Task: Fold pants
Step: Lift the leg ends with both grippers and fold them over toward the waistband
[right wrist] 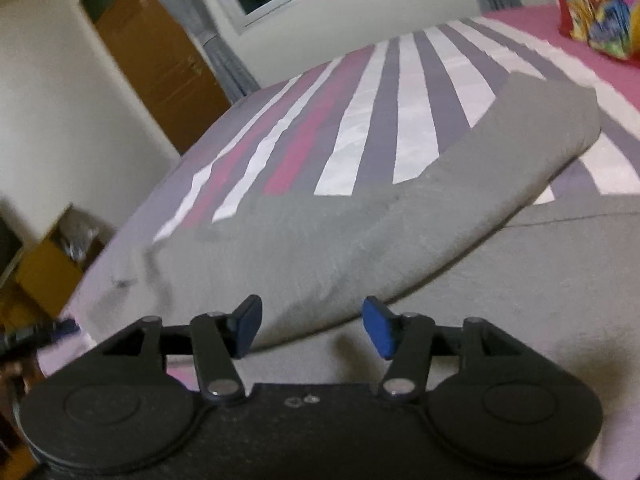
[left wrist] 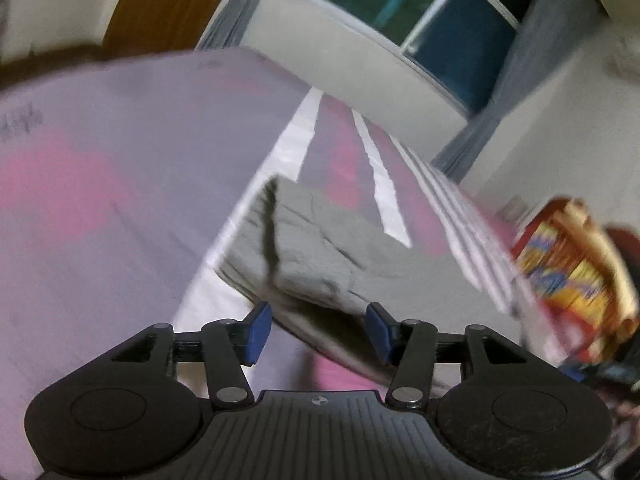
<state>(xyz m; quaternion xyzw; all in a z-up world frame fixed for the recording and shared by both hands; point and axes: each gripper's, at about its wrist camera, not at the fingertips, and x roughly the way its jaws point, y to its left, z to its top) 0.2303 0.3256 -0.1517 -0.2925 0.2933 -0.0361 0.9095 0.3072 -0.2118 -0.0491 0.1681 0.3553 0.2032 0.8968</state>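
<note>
Grey pants lie on a striped bed sheet; a dark drawstring hangs at the waistband end. My left gripper is open and empty, just short of the pants' near edge. In the right wrist view the pants lie with one part folded over another, a thick fold running from lower left to upper right. My right gripper is open and empty, its blue pads close above the grey cloth.
The bed sheet has white, grey and pink stripes. A colourful bag sits at the bed's far right, also in the left wrist view. A window, curtains and a brown door stand behind. Cardboard boxes sit left of the bed.
</note>
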